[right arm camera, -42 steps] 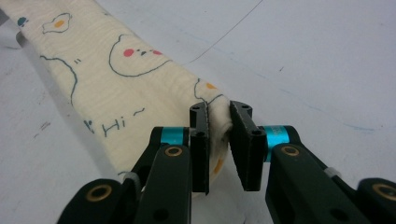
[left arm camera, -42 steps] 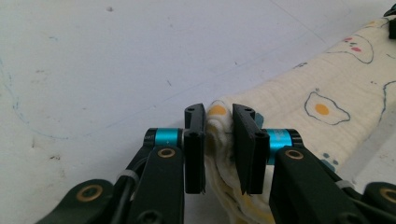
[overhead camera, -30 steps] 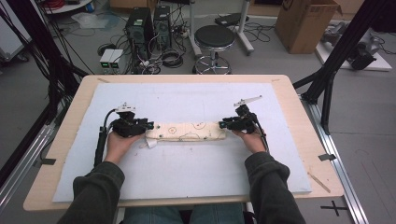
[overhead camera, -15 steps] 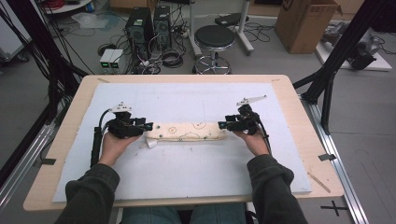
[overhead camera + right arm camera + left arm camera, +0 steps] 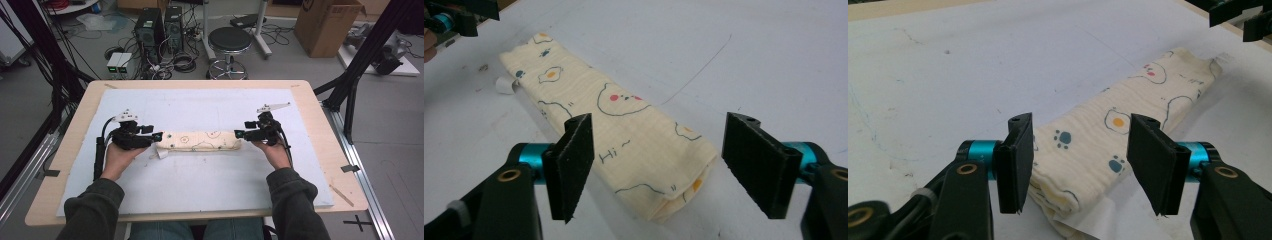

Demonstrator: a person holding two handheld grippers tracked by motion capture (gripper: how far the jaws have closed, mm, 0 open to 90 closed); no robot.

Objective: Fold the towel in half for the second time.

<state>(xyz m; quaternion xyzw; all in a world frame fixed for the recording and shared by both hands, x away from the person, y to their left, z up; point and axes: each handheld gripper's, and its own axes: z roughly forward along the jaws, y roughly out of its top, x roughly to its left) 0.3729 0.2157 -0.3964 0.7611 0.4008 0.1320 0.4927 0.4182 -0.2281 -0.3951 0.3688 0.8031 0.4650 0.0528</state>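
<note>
Both grippers' jaws, just opening, stand spread at the folded cloth's [image 5: 200, 141] ends.

Non-task items, high view:

- Pale wooden table [image 5: 320, 125], centre of frame, covered by a white foam sheet [image 5: 200, 175].
- Round black stool on a chrome base [image 5: 229, 41], top centre, on the grey floor.
- Two black computer towers [image 5: 160, 25], upper left of centre, with tangled black cables [image 5: 182, 62] just beside them.
- Brown cardboard box [image 5: 325, 22], upper right.
- Black metal frame struts [image 5: 357, 75], right side.
- Small white device with green lights [image 5: 119, 62], upper left.
</note>
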